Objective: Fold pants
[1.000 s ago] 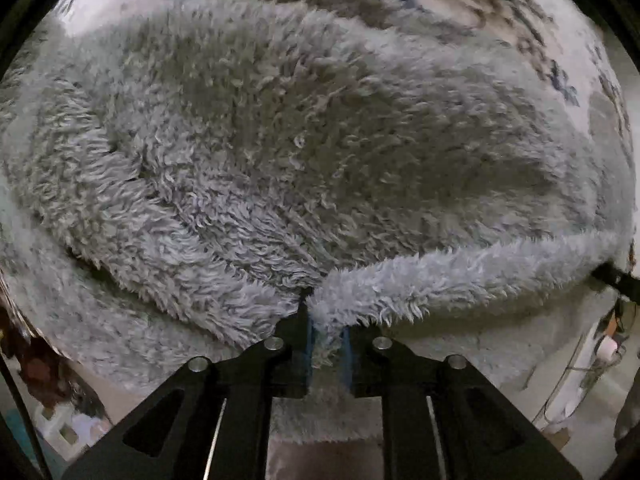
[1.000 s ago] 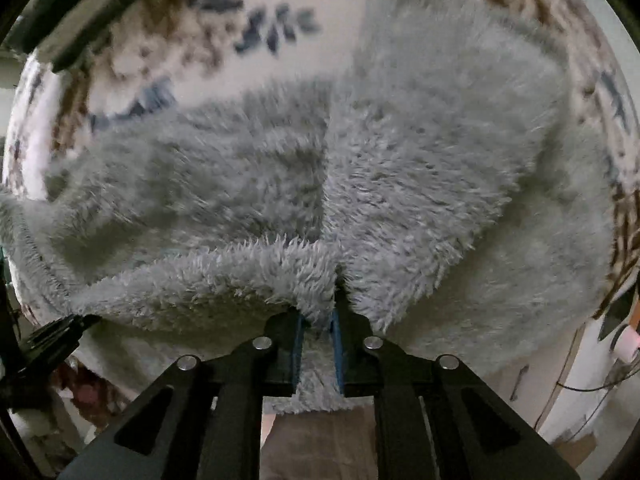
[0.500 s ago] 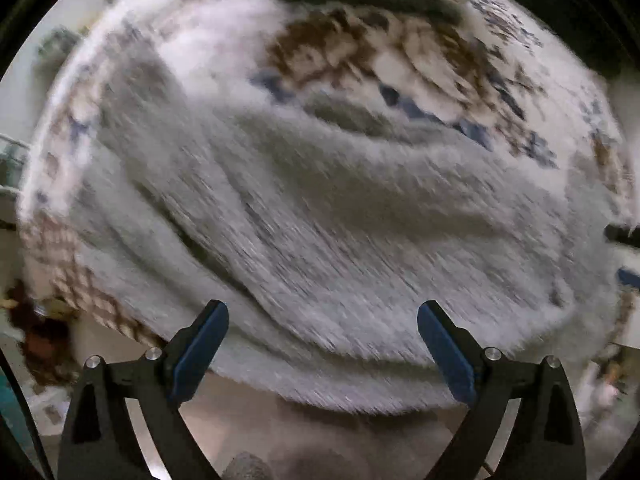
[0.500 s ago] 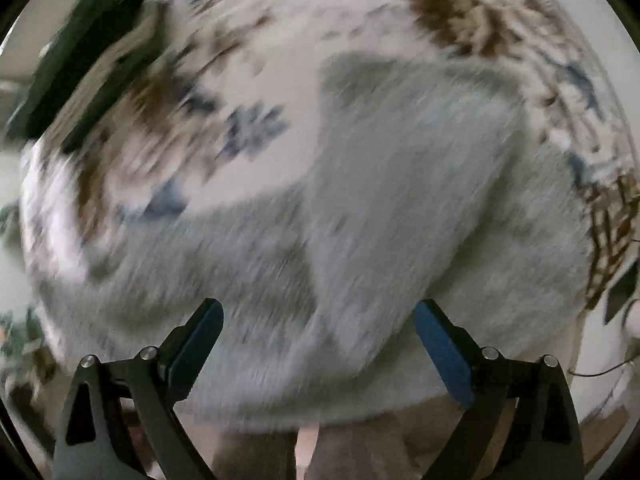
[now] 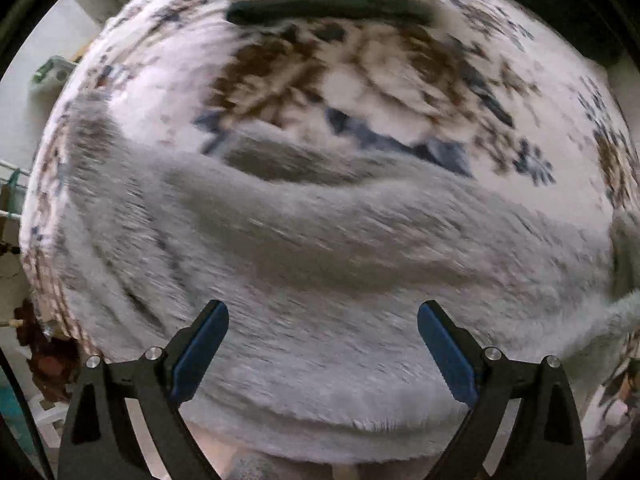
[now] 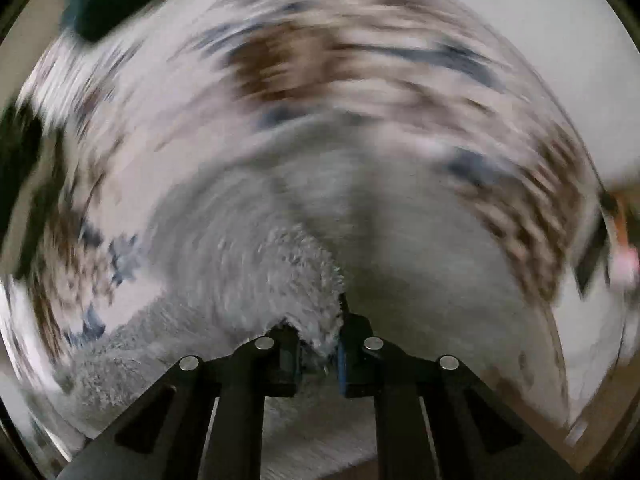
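pants point(image 5: 320, 264) on patterned blanket point(image 5: 380, 68) | right hand-held gripper point(image 6: 320, 344) pinching fleece

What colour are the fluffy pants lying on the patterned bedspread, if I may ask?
Light grey pants, seen best in the left wrist view.

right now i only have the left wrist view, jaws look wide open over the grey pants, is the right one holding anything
Observer: Yes. The right gripper is shut on a fluffy fold of the grey pants.
Operator: is the fold lifted
Observer: Cannot tell; the right wrist view is heavily blurred.
Operator: whats behind its fold
Observer: More of the pants, then the patterned blanket past them.
Operator: left jaws touching cloth
Observer: No; the left gripper is open with nothing between its blue pads.
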Demonstrator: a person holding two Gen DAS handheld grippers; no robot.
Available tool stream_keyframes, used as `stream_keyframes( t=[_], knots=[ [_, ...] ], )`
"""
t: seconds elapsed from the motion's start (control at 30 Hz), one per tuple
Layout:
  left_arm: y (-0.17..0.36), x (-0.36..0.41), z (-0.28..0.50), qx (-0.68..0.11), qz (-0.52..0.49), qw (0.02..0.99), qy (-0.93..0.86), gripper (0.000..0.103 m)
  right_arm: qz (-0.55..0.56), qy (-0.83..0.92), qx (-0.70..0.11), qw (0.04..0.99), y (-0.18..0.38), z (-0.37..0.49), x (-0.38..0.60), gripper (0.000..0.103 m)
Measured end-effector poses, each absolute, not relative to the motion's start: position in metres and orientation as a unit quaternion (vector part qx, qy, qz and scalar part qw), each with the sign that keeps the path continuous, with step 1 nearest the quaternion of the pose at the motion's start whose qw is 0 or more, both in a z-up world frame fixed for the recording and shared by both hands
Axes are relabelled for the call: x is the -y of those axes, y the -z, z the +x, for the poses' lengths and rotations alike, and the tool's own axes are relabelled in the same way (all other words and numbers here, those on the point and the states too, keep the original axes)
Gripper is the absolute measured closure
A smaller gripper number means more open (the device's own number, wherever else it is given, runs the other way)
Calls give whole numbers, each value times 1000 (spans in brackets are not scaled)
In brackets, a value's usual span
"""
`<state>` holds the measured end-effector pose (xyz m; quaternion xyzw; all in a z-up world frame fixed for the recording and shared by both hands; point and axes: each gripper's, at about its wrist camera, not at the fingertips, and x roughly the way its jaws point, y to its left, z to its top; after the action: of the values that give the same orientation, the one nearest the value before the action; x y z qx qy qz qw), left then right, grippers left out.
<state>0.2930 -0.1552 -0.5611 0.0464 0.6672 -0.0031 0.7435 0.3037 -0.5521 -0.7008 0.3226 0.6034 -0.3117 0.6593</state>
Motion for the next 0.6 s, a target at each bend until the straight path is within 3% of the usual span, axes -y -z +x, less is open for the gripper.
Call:
stream_keyframes(
  t=[0.1, 0.2, 0.27, 0.3, 0.37, 0.6],
  knots=[
    [572, 178, 285, -677, 51, 734, 26, 6, 419, 348, -570, 615, 705, 229, 586, 90],
    [581, 192, 278, -683, 65, 727, 39, 6, 498, 334, -569, 562, 748, 188, 597, 86],
    [584, 192, 276, -688, 67, 721, 42, 6, 543, 326, -567, 527, 768, 168, 594, 67],
    [583, 190, 276, -689, 68, 720, 42, 6, 557, 328, -560, 518, 772, 158, 590, 49],
    [579, 181, 277, -688, 67, 722, 41, 6, 563, 331, -545, 527, 768, 146, 580, 30],
    [543, 101, 305, -669, 25, 743, -1, 6, 521, 326, -550, 565, 730, 158, 524, 29]
  ],
)
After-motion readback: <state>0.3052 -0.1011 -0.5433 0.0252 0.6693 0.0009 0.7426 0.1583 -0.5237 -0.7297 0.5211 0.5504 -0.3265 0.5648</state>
